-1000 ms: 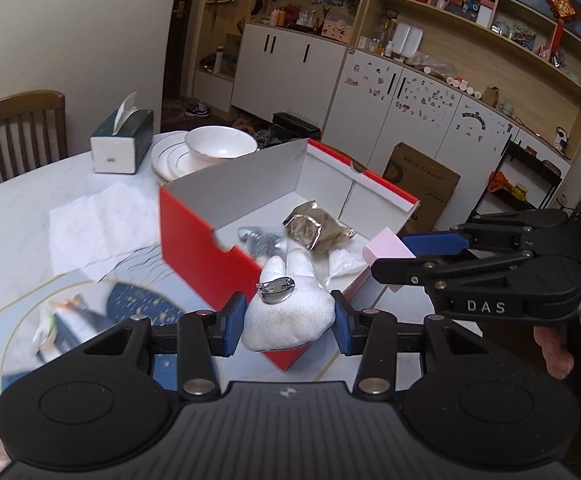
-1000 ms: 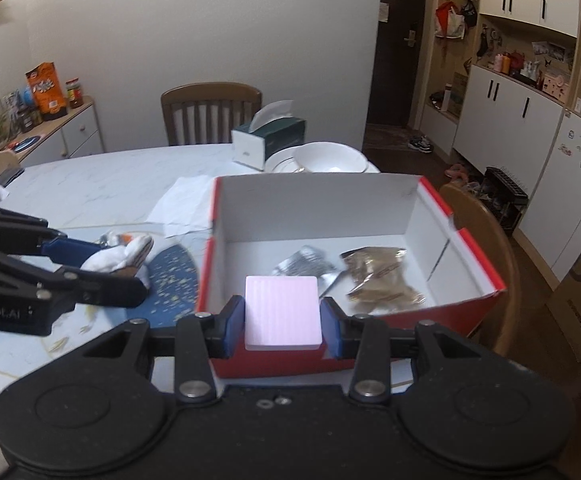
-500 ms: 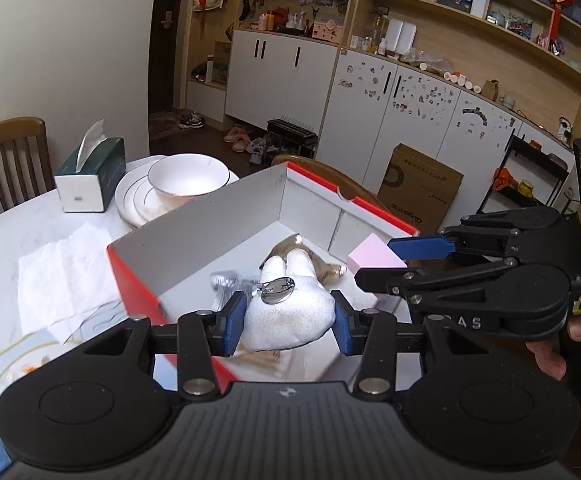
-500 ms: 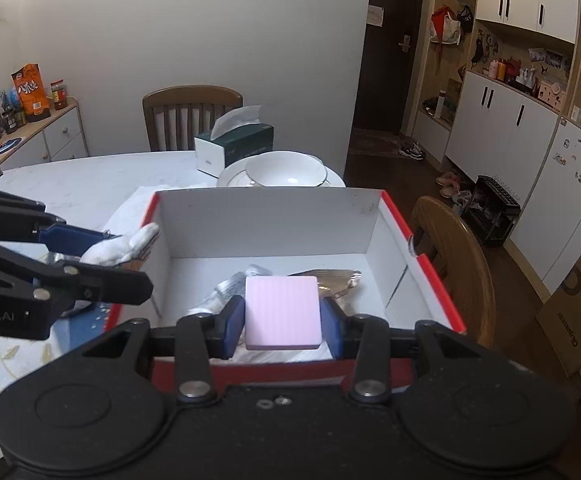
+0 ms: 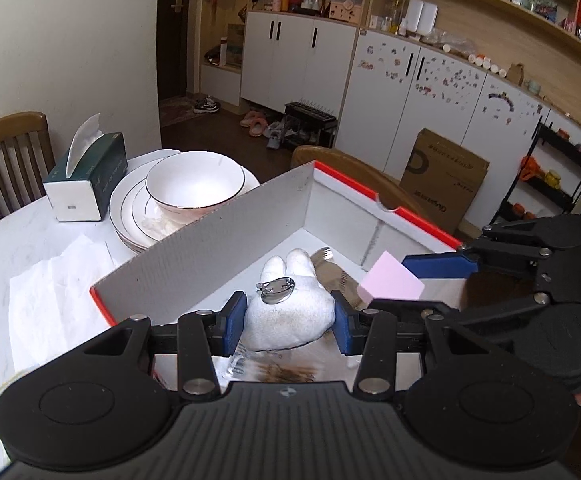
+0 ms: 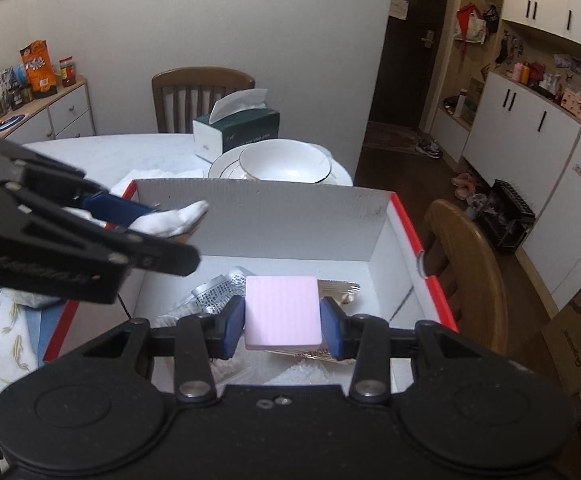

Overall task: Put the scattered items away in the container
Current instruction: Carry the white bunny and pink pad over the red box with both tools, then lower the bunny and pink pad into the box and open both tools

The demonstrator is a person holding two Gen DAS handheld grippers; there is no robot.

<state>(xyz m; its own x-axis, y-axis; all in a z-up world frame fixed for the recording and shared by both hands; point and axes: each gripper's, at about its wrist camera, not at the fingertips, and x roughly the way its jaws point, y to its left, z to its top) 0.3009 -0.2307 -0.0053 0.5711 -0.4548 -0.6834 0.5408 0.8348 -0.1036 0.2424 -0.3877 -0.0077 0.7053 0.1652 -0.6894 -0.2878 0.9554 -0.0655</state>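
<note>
A red box with white inner walls stands on the table. My left gripper is shut on a white plush toy with a metal clip on it, held over the box interior. The toy also shows in the right wrist view. My right gripper is shut on a pink block above the box, which also shows in the left wrist view. A silver foil packet and a brown packet lie inside the box.
A white bowl on stacked plates and a green tissue box stand behind the box. White paper lies on the table to the left. A wooden chair stands at the box's right side.
Both grippers moved forward over the box with their items still held. The plush toy and the pink block now hang over the box interior.
</note>
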